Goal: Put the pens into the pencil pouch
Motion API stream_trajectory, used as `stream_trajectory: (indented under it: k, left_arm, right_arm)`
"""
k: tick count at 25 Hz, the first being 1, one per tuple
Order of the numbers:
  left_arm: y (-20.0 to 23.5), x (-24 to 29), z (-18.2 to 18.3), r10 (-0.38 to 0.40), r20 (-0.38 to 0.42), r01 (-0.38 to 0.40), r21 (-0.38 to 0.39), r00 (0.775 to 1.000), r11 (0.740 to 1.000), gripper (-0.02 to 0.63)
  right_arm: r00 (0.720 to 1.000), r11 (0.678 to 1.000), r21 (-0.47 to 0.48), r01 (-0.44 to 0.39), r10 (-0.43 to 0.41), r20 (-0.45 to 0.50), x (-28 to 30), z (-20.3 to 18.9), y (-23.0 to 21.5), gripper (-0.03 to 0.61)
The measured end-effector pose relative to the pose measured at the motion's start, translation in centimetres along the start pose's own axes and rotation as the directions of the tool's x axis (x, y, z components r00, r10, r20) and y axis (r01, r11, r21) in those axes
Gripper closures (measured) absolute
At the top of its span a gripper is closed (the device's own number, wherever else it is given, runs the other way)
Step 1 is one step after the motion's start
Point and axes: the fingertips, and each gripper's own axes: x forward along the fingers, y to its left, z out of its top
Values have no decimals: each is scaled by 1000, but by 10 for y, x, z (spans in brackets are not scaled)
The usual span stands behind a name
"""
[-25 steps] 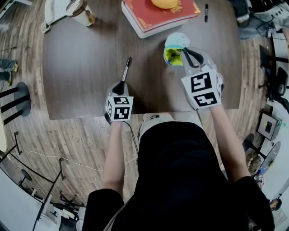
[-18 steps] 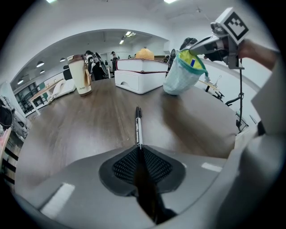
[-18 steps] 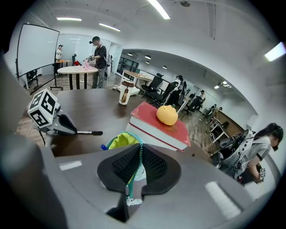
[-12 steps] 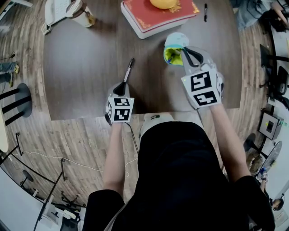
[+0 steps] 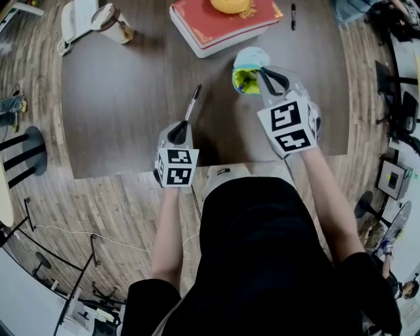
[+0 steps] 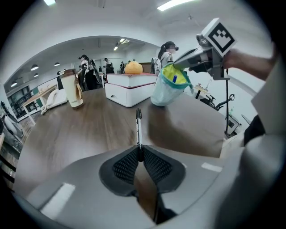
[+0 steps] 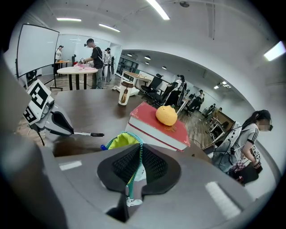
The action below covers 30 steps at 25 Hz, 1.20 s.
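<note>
My left gripper (image 5: 183, 127) is shut on the back end of a black and silver pen (image 5: 192, 103), which sticks out past the jaws above the dark table (image 5: 118, 111). The left gripper view shows the same pen (image 6: 138, 127) pinched between the pads, pointing toward the pouch (image 6: 167, 87). My right gripper (image 5: 265, 80) is shut on the zipper rim of the light blue pencil pouch (image 5: 248, 71), holding its lime-lined mouth open. Something blue shows inside the pouch (image 7: 117, 142). A second black pen (image 5: 293, 16) lies at the far right of the table.
A red and white book (image 5: 220, 25) with an orange round object (image 5: 230, 5) on it lies at the table's far side. At the far left stand a cup (image 5: 113, 21) and a white telephone (image 5: 75, 20). People and office desks fill the background.
My left gripper has lifted with the pen and shifted slightly right and farther from the table's near edge. The right gripper and pouch have stayed put.
</note>
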Motion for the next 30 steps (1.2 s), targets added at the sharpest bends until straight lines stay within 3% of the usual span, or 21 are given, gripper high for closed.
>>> stream_trajectory:
  k: [18,30]
  left_arm:
    - [-42,-47,73,-117,183,110,50,976,993,581]
    - [-67,-60,94,-185,225,166,101,957,981,581]
  right_arm:
    - [1000,1000,6,9,-9,5,-2,-1,-3,554]
    - [1000,1000,13,11,-11,9,-4,-4,-2,554]
